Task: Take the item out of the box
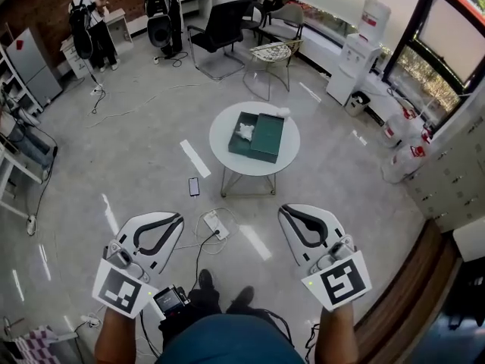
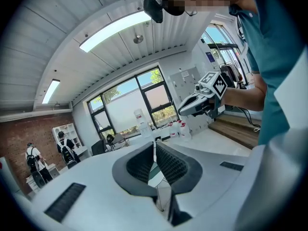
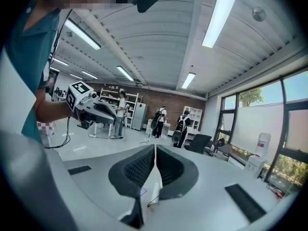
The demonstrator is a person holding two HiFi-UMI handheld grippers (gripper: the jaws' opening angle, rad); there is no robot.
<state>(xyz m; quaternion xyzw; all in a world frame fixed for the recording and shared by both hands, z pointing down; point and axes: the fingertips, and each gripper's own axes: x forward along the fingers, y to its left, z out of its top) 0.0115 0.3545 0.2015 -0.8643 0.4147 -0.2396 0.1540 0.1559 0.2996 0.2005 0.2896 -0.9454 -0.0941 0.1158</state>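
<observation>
Left hand-held gripper [image 2: 155, 163]: jaws closed, ribbed pads meeting, nothing between them; it is held low on the person's left, well apart from the desk.
Right hand-held gripper [image 3: 155, 165]: jaws closed with only a hairline slit between the pads, and empty; it is held low on the person's right, about level with the other one.
Desk [image 1: 227, 161]: small, round and white, on thin metal legs; it stands ahead of the person, roughly midway between the lines of the two grippers.
Box [image 1: 236, 146]: dark green, open, sitting near the middle of the desk.
Lid [image 1: 269, 139]: flat and dark green, lying against the box's right side; whether it is hinged to the box cannot be told.
Item [image 1: 245, 131]: white and crumpled-looking, inside the open box; too small to say what it is.
Small white thing [image 1: 282, 112]: at the far rim of the desk, just beyond the lid.
Floor [image 1: 136, 150]: grey and glossy.
Phone [image 1: 194, 186]: on the floor, left of the desk legs.
Power strip [image 1: 215, 224]: on the floor with its cable, between the two grippers.
Tape strip [image 1: 195, 158]: white, on the floor near the desk's left side.
Background: a black office chair [image 1: 222, 29], a water dispenser [image 1: 356, 63] by the windows, and people with backpacks [image 1: 89, 21] at the far brick wall.
</observation>
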